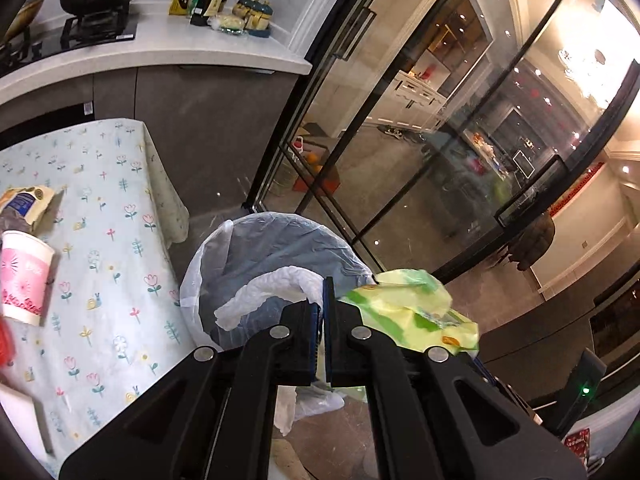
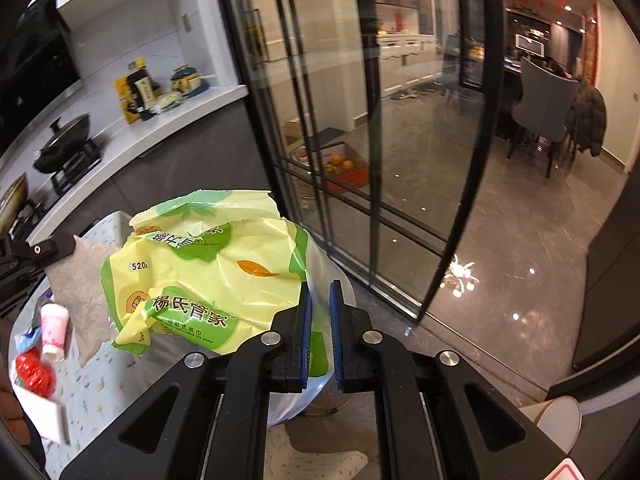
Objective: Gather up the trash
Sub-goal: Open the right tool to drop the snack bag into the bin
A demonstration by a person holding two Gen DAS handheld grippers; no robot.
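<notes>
A bin lined with a clear plastic bag (image 1: 272, 248) stands on the floor beside the table. My left gripper (image 1: 322, 312) is shut on a crumpled white tissue (image 1: 264, 292) and holds it over the bin's mouth. A yellow-green tissue wrapper (image 1: 416, 308) hangs to its right. In the right wrist view the wrapper (image 2: 200, 268) spreads left of my right gripper (image 2: 320, 320), over the bin bag (image 2: 320, 264). The right jaws stand slightly apart; the wrapper's edge lies against the left pad, and whether it is pinched is unclear. The left gripper (image 2: 36, 252) and its tissue (image 2: 80, 280) show at far left.
A floral-cloth table (image 1: 100, 240) holds a pink-and-white paper cup (image 1: 24, 276), a snack bag (image 1: 28, 204) and a red item (image 2: 34, 372). Glass sliding doors (image 1: 400, 140) stand behind the bin. A counter (image 1: 160, 52) with a wok and bottles runs behind the table. A paper cup (image 2: 560, 420) is on the floor.
</notes>
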